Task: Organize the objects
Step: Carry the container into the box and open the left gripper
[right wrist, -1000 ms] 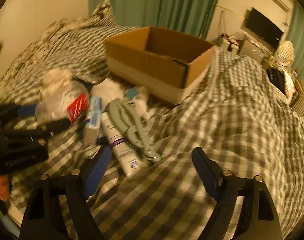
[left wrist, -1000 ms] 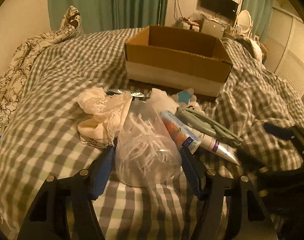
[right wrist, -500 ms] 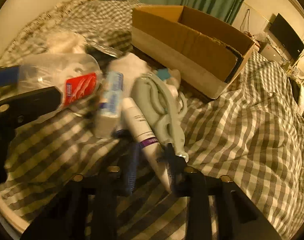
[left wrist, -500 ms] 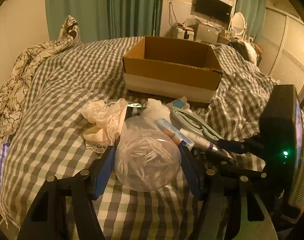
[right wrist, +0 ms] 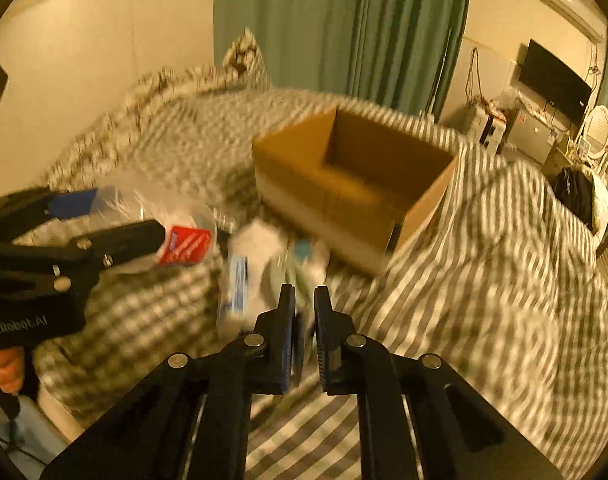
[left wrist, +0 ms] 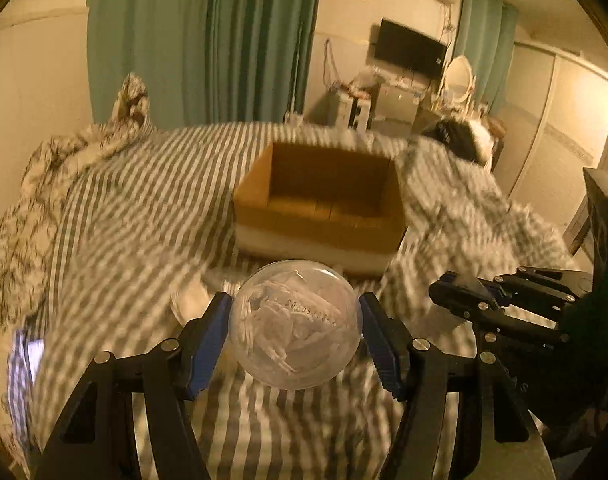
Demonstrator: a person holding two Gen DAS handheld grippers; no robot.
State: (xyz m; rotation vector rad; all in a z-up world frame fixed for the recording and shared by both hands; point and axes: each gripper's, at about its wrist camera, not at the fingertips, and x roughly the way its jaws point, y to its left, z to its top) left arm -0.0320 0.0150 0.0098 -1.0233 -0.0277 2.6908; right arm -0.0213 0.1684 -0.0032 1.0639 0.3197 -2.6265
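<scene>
- Tub (left wrist: pixel 296 322) of clear plastic, round, packed with white sticks that look like cotton swabs, sits low centre in the left wrist view, lifted off the bed (left wrist: pixel 136 216) and held between the blue pads (left wrist: pixel 210 334) of the left claw (left wrist: pixel 296 332), which is clenched across its widest part.
- Handling, as I judge it: light, thin-walled and smooth, so it may flex or slip under a hard squeeze; a moderate grip across the middle, as now, suits it.
- Red label (right wrist: pixel 188 244) shows on its side in the right wrist view, left of centre.
- Right claw (right wrist: pixel 304 300), low centre, has its jaws nearly together on something thin; blur hides what.
- Tubes (right wrist: pixel 236 292) lie on the bed just beyond it.
- Cardboard box (left wrist: pixel 323 204), open and seemingly empty, stands behind, mid-frame.
</scene>
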